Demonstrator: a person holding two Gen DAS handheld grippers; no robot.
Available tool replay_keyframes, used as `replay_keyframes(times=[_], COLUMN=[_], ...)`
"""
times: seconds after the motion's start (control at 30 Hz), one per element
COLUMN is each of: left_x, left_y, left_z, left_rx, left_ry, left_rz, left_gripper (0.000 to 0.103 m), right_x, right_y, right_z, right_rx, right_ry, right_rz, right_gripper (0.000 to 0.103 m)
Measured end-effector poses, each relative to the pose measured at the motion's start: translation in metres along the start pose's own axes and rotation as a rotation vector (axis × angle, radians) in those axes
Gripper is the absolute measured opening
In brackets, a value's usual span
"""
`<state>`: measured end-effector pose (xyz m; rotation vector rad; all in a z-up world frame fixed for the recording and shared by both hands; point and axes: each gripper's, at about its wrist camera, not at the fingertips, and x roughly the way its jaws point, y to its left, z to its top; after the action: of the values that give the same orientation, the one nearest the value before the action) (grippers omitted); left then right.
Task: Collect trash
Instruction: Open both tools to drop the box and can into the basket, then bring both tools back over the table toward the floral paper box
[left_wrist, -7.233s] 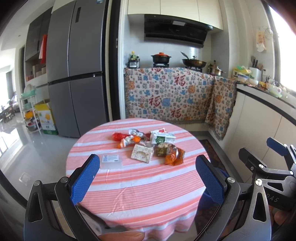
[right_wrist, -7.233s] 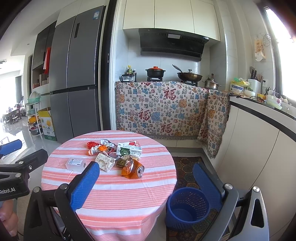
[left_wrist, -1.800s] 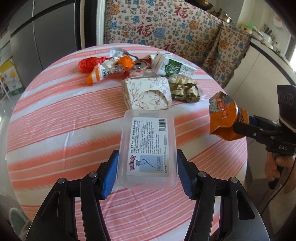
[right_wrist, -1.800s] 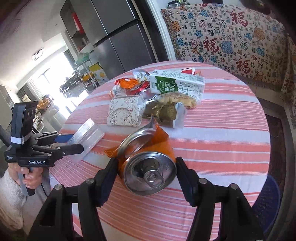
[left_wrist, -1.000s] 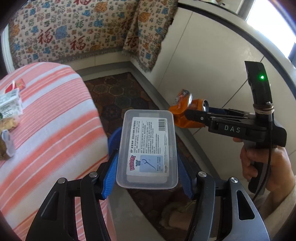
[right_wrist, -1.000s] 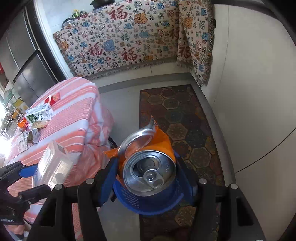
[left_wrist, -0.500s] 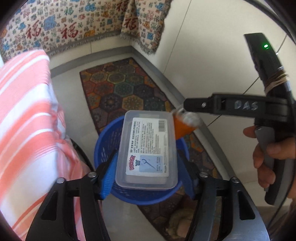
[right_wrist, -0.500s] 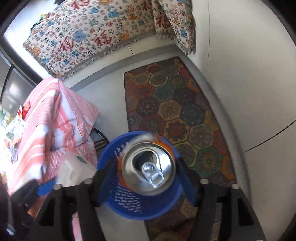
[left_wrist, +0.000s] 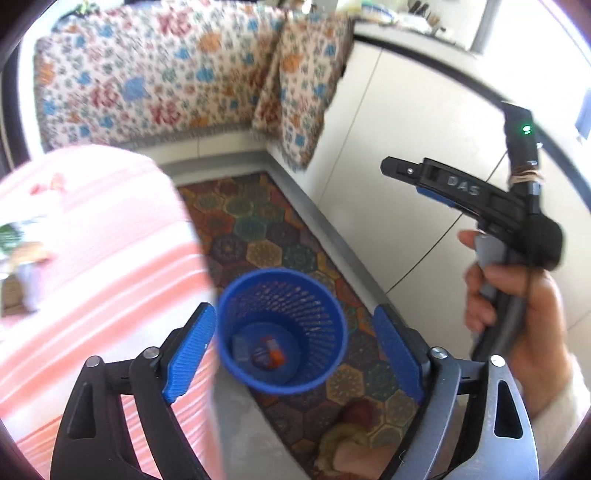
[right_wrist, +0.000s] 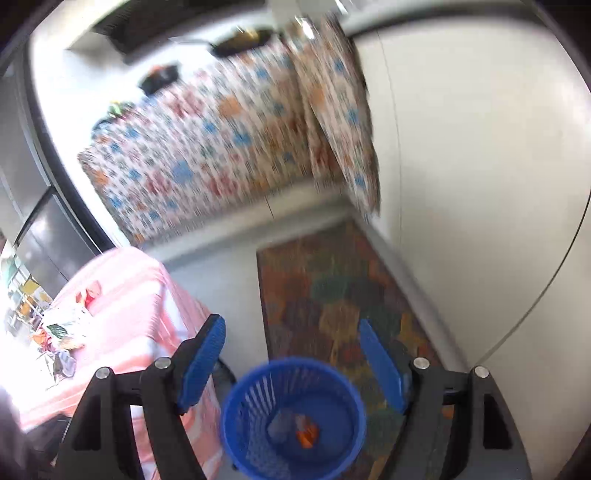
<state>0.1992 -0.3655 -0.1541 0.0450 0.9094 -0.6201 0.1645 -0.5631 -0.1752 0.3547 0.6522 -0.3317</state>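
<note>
Left gripper (left_wrist: 293, 352) spread wide, nothing between its blue pads, hovering above the blue mesh bin (left_wrist: 334, 354). Right gripper (right_wrist: 291, 360) also spread and empty, over the same bin. Bin stands on the patterned rug (left_wrist: 255, 236), just beside the edge of the round table (left_wrist: 92, 258) with its pink striped cloth. Inside the bin, at the bottom: clear plastic box (left_wrist: 242, 345) and orange can (left_wrist: 275, 352), blurred. More trash (right_wrist: 61, 334) lies on the table's far side, too blurred to identify.

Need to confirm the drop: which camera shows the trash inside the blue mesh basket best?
Left wrist view: the blue mesh basket is sharp, its dropped trash distinguishable. Right wrist view is motion-blurred, showing only vague orange.
</note>
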Motion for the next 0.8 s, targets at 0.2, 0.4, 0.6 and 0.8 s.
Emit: replay_keyframes(times=[0.2, 0.4, 0.6, 0.8], left_x=[-0.074, -0.099, -0.095, -0.084], left_y=[0.069, 0.168, 0.234, 0.250], left_z=[-0.043, -0.097, -0.116, -0.109], left_rx=[-0.076, -0.200, -0.276, -0.214], left_ry=[0.010, 0.032, 0.076, 0.067], left_rz=[0.157, 0.409, 0.456, 0.480], left_gripper=[0.093, 0.093, 0.093, 0.103], right_x=[-0.036, -0.044, -0.023, 0.010], right_y=[0.071, 0.163, 0.257, 0.302], right_z=[0.002, -0.034, -0.113, -0.148], right_rx=[-0.150, -0.274, -0.401, -0.500], right_ry=[-0.145, -0.071, 0.169, 0.262], right_rz=[0.038, 0.160, 0.319, 0.238], right_gripper=[0.077, 0.077, 0.077, 0.077])
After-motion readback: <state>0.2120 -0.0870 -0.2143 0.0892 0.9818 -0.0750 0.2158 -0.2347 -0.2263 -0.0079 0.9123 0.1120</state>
